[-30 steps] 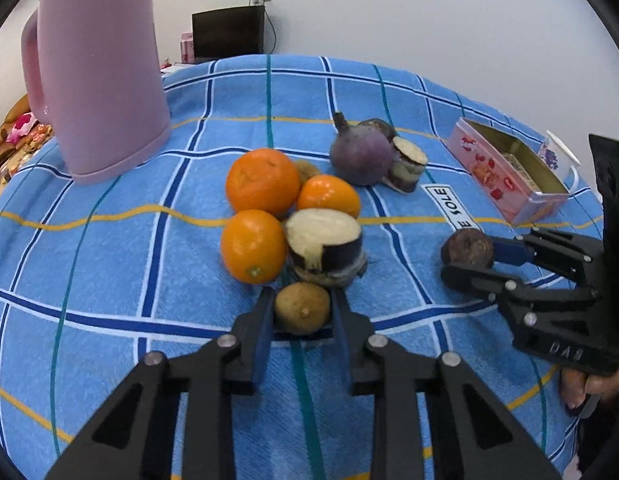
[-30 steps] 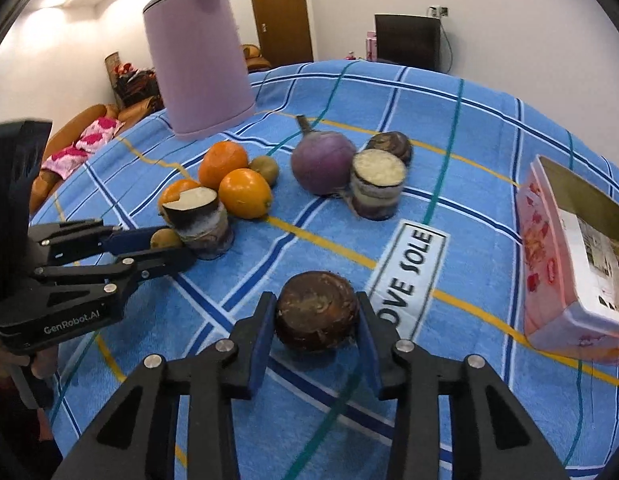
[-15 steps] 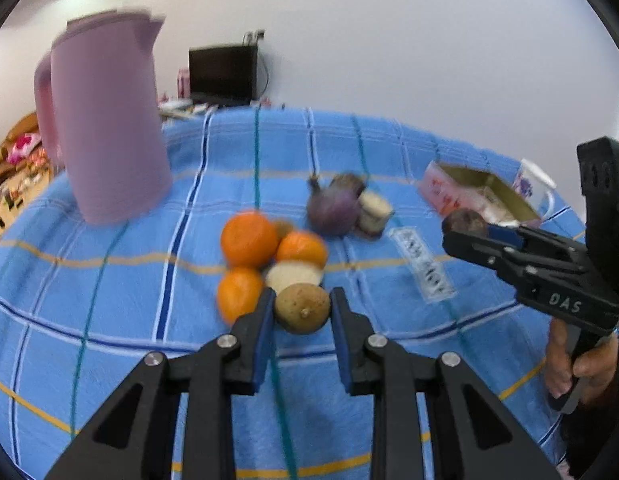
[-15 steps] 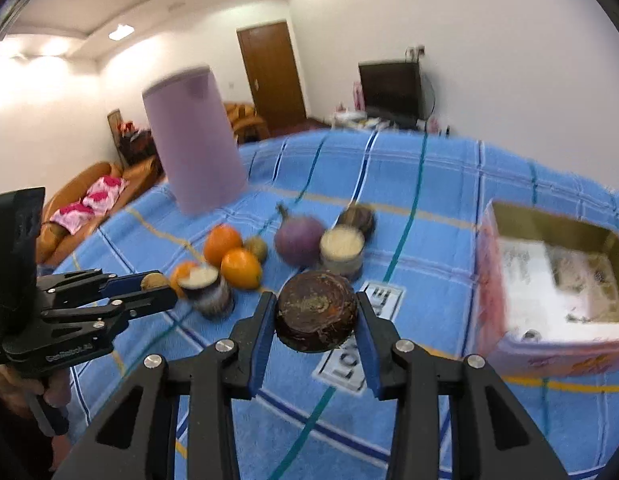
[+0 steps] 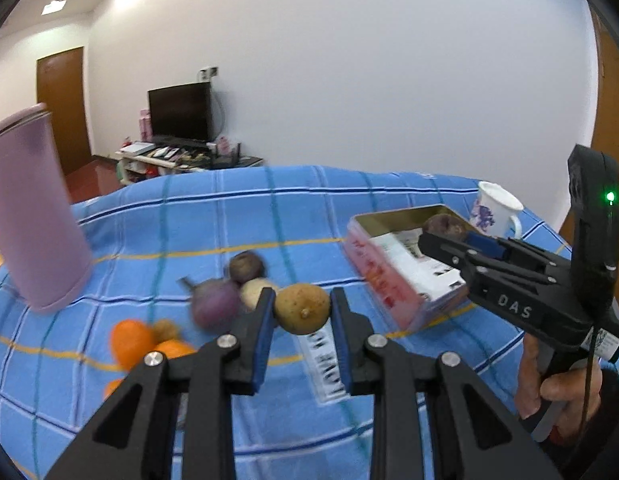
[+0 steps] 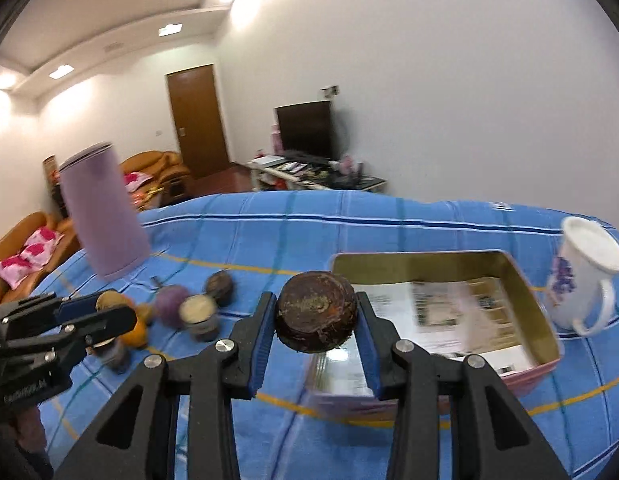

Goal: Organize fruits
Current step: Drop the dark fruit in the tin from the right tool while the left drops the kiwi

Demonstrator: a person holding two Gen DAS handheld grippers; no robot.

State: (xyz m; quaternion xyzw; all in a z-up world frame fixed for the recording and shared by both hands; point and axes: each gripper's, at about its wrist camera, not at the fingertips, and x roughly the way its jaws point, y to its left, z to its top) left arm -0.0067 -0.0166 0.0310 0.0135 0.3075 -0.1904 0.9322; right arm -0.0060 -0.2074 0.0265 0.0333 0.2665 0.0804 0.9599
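Left hand-held gripper [image 5: 302,310] is clamped across a small yellowish-brown fruit [image 5: 302,309], right hand-held gripper [image 6: 316,312] across a dark round one [image 6: 316,311], above the tin box [image 6: 545,320]. Both look firm, light, roll-prone; mid-belly grips seem right.

- Left wrist camera: looks along my jaws, angled down across the bench [image 5: 229,208].
- Right wrist camera: likewise; both share the pink tin [image 6: 545,308] [image 5: 389,276].

In the right wrist view, the tin [image 6: 541,308] sits centre right, the mug [image 6: 581,276] right of it, the fruit pile [image 6: 189,304] left, the kettle [image 6: 101,216] upper left.
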